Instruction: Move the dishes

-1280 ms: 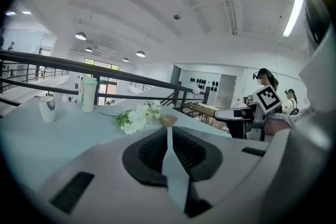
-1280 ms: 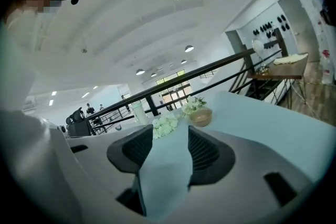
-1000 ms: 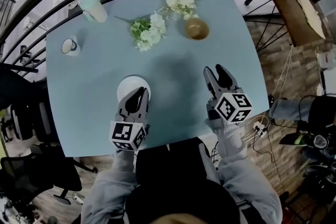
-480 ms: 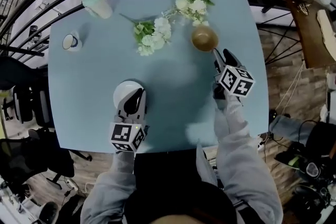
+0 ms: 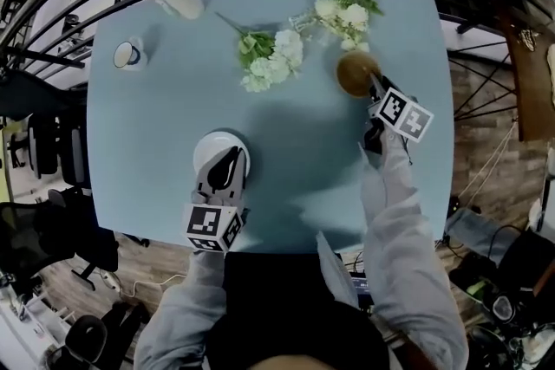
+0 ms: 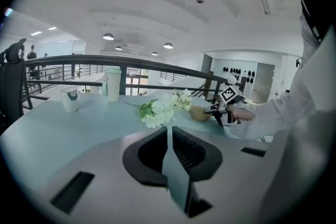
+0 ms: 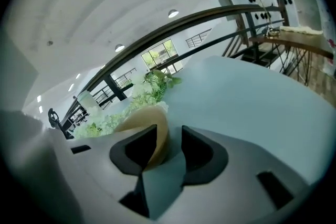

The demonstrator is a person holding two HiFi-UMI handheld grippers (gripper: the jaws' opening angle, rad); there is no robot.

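While the left hand-held gripper lies over the white plate near the worktop's front edge, its jaws are pressed together with nothing visible between them. Over to the right, the right hand-held gripper is spread astride the brown bowl's near rim (wall sits between the jaws, not yet pinched). Looks like the bowl grasp is the step in hand: seat the rim deep, close squarely, then lift straight, clear of the flowers beside it.
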